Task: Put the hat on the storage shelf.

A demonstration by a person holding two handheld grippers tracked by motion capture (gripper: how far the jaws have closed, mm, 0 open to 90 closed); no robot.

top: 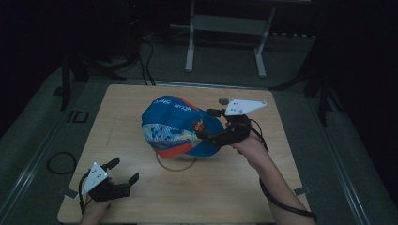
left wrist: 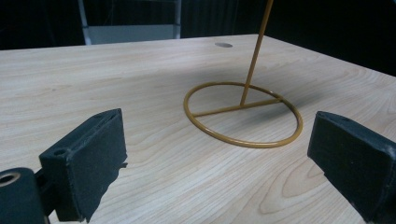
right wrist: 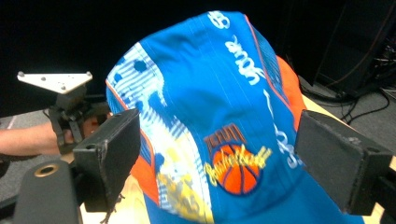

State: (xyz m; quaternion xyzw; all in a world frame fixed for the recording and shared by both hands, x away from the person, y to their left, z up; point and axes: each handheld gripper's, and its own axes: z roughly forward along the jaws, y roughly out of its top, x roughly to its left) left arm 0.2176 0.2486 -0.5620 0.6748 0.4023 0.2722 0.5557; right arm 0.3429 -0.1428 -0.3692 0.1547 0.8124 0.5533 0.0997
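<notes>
A blue cap with orange trim and a basketball print sits atop a gold wire stand whose ring base rests on the wooden table. My right gripper is at the cap's right side, open, its jaws straddling the edge of the cap. In the right gripper view the cap lies between the wide black jaws, which do not press on it. My left gripper rests open near the table's front left corner. In its own view the jaws face the stand's ring and rod, with nothing between them.
A small round hole marks the table's far side. A metal frame stands on the floor behind the table, and a cable loop lies on the floor at the left. The left hand and its gripper show far off in the right gripper view.
</notes>
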